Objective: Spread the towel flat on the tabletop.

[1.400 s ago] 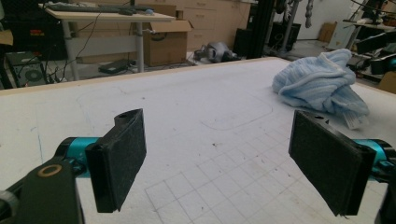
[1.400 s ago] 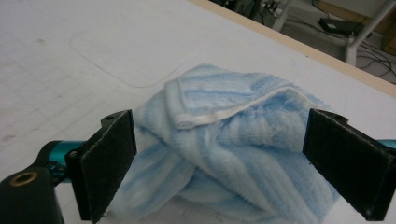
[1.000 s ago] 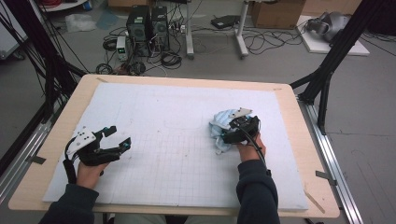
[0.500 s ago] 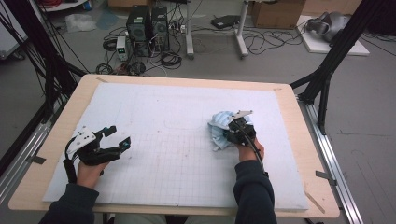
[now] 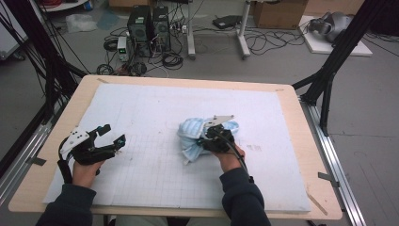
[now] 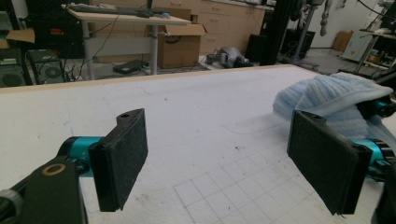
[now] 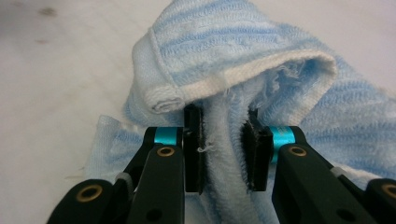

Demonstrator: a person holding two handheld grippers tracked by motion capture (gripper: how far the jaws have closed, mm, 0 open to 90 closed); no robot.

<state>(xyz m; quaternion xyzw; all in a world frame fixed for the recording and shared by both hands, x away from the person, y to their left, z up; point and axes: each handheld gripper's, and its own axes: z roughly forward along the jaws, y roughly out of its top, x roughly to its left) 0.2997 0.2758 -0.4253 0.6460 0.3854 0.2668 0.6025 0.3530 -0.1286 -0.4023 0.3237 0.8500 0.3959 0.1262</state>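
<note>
A person sits at a wooden surface [image 5: 301,155] covered by a white gridded mat [image 5: 155,117], holding a two-jaw claw in each hand. A crumpled blue-and-white striped towel [image 5: 197,134] lies bunched near the middle of the mat, a little to the person's right. The right claw [image 5: 209,139] is clenched on a fold of it: seen along its own jaws, a thick ridge of terry cloth [image 7: 224,140] is pinched between the two black pads [image 7: 192,149], with a hemmed edge arching over them like a hood. The jaws have just been closing, and the cloth sits squarely between them. Gripping a raised fold rather than a flat part likely gives the pads enough bulk to hold, so the towel can be dragged or lifted without slipping. The left claw [image 5: 109,138] rests well apart on the left side of the mat, jaws spread wide and released, gripping nothing; its pads [image 6: 122,158] frame bare mat, with the towel [image 6: 327,100] off toward one side. It seems parked there, ready to take another edge when needed.
</note>
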